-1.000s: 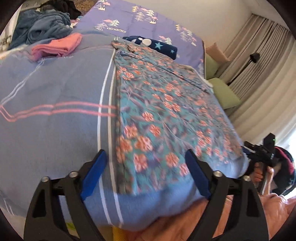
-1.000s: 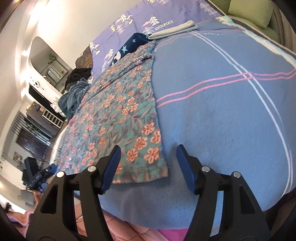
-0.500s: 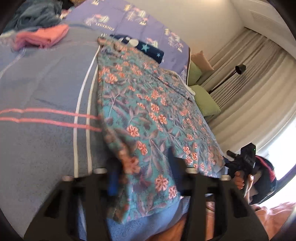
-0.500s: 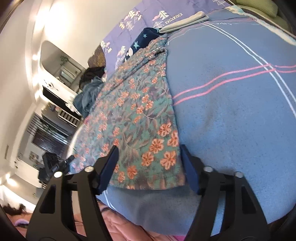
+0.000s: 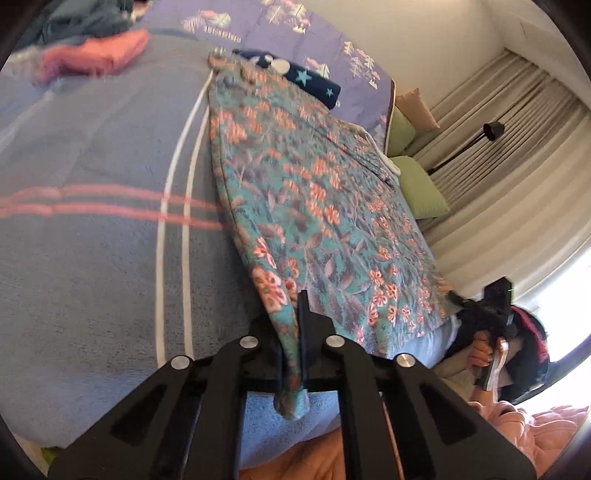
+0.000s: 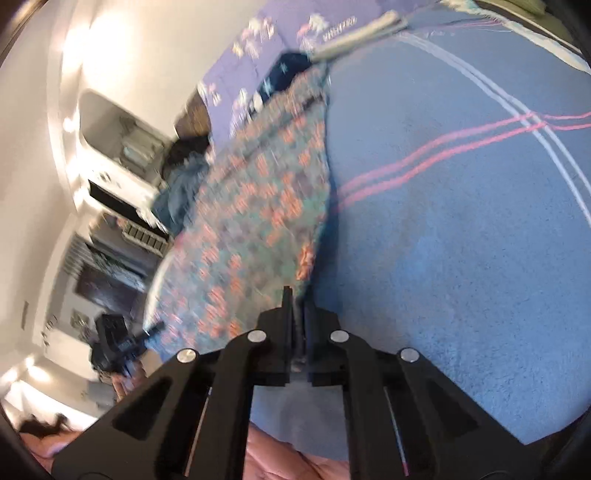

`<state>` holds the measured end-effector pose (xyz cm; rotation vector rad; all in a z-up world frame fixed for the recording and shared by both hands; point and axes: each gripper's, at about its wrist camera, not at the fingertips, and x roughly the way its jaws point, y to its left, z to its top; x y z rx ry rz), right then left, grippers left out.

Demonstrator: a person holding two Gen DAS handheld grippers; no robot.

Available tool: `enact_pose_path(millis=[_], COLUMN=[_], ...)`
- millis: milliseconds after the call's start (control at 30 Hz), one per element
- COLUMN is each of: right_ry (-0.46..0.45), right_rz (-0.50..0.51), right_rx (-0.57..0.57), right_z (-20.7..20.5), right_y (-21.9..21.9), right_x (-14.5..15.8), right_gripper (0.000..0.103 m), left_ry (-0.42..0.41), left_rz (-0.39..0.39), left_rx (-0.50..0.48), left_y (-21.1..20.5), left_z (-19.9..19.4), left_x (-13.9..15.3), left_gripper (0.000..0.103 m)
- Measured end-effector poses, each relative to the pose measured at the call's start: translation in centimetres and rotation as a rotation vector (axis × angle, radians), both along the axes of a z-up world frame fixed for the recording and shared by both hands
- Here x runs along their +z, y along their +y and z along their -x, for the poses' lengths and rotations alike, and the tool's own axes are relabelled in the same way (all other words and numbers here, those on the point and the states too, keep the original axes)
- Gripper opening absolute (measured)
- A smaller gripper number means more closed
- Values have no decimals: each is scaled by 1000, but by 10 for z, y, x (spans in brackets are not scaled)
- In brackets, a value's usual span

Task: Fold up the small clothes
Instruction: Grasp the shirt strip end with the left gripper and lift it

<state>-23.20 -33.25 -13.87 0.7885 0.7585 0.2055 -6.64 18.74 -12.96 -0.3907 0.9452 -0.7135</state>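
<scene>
A teal garment with orange flowers [image 5: 317, 206] lies spread lengthwise on a blue blanket [image 5: 92, 236] on the bed. My left gripper [image 5: 295, 325] is shut on the garment's near left hem corner, and a flap of cloth hangs down between the fingers. My right gripper [image 6: 297, 314] is shut on the garment's near right hem corner [image 6: 306, 258]. The right wrist view is blurred by motion. The garment [image 6: 258, 206] runs away from both grippers toward the pillows. The right gripper also shows at the far hem corner in the left wrist view [image 5: 491, 306].
A folded pink cloth [image 5: 96, 55] and a dark blue heap [image 5: 77, 22] lie at the far left of the bed. A navy star-print item [image 5: 295, 74] lies past the garment. Green cushions [image 5: 417, 184] and curtains [image 5: 517, 166] stand to the right. A grey folded cloth [image 6: 362, 33] lies far back.
Both grippers moved forward onto the near hem corners and shut on the floral garment. The hem corners are now lifted off the blanket.
</scene>
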Motion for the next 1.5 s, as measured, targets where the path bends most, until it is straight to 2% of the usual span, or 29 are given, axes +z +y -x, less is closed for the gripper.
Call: enact_pose_path(millis=[100, 167, 233, 400, 567, 667, 733, 900, 1167, 1500], right_ry=[-95, -137, -156, -195, -228, -244, -255, -289, -308, -359], right_rz=[-79, -68, -49, -66, -61, -53, -47, -39, 33, 122], right_rx=[-15, -14, -19, -25, -34, -41, -45, -51, -87, -78], right_z=[8, 9, 6, -4, -13, -17, -23, -51, -105, -193], right_y=[-12, -12, -10, -10, -12, -14, -15, -20, -22, -15], right_x=[21, 33, 40, 49, 64, 72, 80, 97, 118, 148], right_gripper=[5, 5, 5, 5, 5, 5, 5, 5, 5, 5], left_ry=[-103, -178, -212, -227, -269, -278, -288, -292, -308, -307], left_rz=[-11, -18, 3, 31, -23, 22, 22, 38, -3, 0], left_rx=[37, 64, 72, 76, 156, 187, 202, 209, 228, 266], left_y=[6, 9, 10, 6, 4, 7, 7, 0, -15, -30], left_z=[6, 7, 6, -1, -10, -19, -26, -50, -95, -166], left_x=[30, 50, 60, 68, 77, 87, 92, 105, 119, 134], left_gripper=[5, 5, 5, 5, 5, 5, 5, 5, 5, 5])
